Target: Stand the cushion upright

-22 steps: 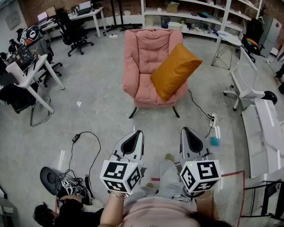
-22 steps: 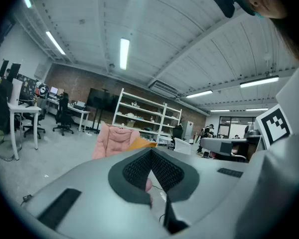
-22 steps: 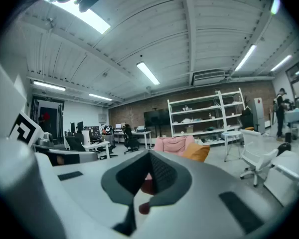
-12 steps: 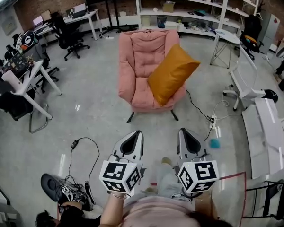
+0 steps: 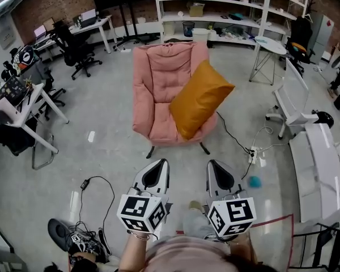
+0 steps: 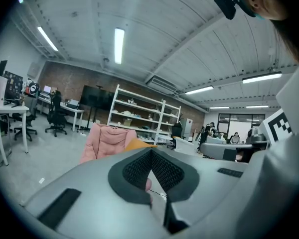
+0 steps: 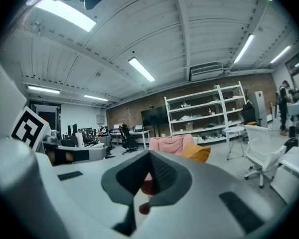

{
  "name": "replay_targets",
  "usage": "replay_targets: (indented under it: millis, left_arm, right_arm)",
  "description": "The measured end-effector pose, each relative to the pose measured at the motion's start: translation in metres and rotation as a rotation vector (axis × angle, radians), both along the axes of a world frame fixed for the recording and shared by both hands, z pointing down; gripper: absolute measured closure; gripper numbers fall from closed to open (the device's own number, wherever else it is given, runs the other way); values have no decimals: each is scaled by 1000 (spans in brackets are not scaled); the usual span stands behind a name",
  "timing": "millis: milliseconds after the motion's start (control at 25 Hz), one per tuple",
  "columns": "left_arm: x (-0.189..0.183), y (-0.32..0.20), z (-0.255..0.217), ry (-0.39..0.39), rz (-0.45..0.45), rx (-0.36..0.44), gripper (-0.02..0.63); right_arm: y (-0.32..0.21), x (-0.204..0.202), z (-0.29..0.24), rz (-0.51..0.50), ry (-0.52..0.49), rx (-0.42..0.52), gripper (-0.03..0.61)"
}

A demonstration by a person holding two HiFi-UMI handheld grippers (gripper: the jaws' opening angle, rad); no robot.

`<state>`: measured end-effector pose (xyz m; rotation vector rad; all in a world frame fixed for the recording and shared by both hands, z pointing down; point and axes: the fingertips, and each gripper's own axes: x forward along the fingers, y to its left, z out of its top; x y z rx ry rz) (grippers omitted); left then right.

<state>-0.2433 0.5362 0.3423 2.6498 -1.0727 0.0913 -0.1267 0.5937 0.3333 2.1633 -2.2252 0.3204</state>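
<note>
Pink tufted armchair [image 5: 158, 89], tilted orange fabric cushion [image 5: 199, 100] now bigger, shifted left toward frame centre, so walk-up ongoing, no grab yet. Left tongs [image 5: 158, 164], right tongs [image 5: 215, 165] both pressed together, empty.

The cushion [image 5: 199, 99] is a plump, plain, mustard-orange square with smooth fabric and pointed corners. It sits tilted rather than upright on the right side of the pink armchair [image 5: 157, 86], well away on the far side of the floor. Its lower edge is down on the seat near the front, its body leans across the right armrest, and its upper right corner juts out past the chair's side.
</note>
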Motion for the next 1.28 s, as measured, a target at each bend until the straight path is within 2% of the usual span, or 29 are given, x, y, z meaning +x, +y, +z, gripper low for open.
replay_targets:
  millis: [600, 920, 1280]
  left_arm:
    - [87, -59, 2, -11, -49, 8, 621]
    - [100, -72, 7, -24, -75, -7, 621]
    - [111, -96, 7, -9, -75, 1, 621]
  right_arm:
    - [-61, 91, 4, -41, -51, 15, 565]
    - [-79, 105, 10, -66, -72, 13, 565]
    - [-99, 124, 16, -38, -93, 10, 565]
